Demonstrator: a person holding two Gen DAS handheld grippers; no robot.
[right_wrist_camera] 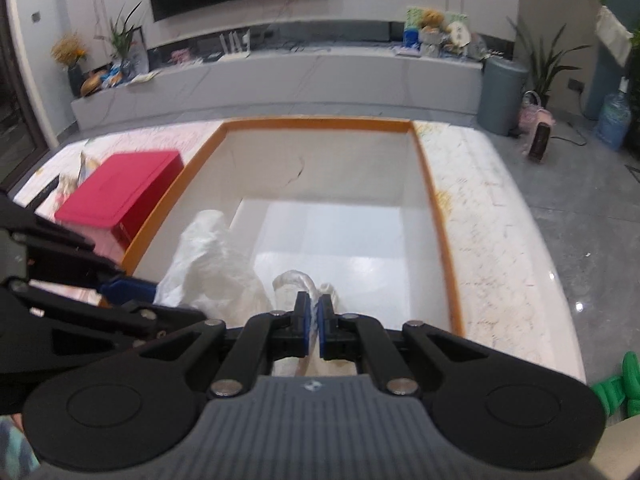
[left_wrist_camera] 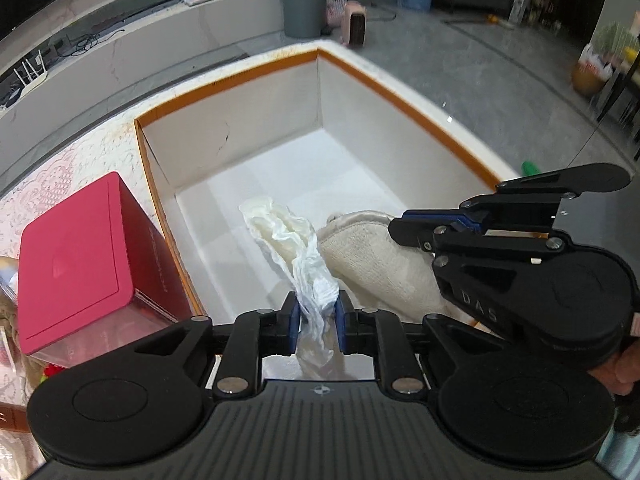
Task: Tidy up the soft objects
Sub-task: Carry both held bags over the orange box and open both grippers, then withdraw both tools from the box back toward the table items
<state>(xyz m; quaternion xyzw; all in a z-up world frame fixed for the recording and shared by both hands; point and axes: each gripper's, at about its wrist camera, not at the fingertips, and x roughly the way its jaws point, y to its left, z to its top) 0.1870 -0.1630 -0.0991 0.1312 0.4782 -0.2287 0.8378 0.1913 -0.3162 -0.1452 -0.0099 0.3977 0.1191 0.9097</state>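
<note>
A large white box with an orange rim (left_wrist_camera: pixel 224 82) (right_wrist_camera: pixel 316 122) stands open on the table. My left gripper (left_wrist_camera: pixel 317 314) is shut on a crumpled white plastic bag (left_wrist_camera: pixel 294 244), which hangs over the box's near end; the bag also shows in the right wrist view (right_wrist_camera: pixel 208 264). My right gripper (right_wrist_camera: pixel 315 320) is shut on the edge of a cream towel (left_wrist_camera: pixel 372 260) (right_wrist_camera: pixel 292 280), held over the box beside the bag. The right gripper also shows in the left wrist view (left_wrist_camera: pixel 404 226). The box floor beyond them is bare.
A red lidded box (left_wrist_camera: pixel 80 256) (right_wrist_camera: pixel 120 188) stands just left of the white box on the lace-patterned tabletop (right_wrist_camera: pixel 480 216). A green object (right_wrist_camera: pixel 620 384) lies off the table's right corner. The floor, a grey bin (left_wrist_camera: pixel 302 0) and a TV bench lie beyond.
</note>
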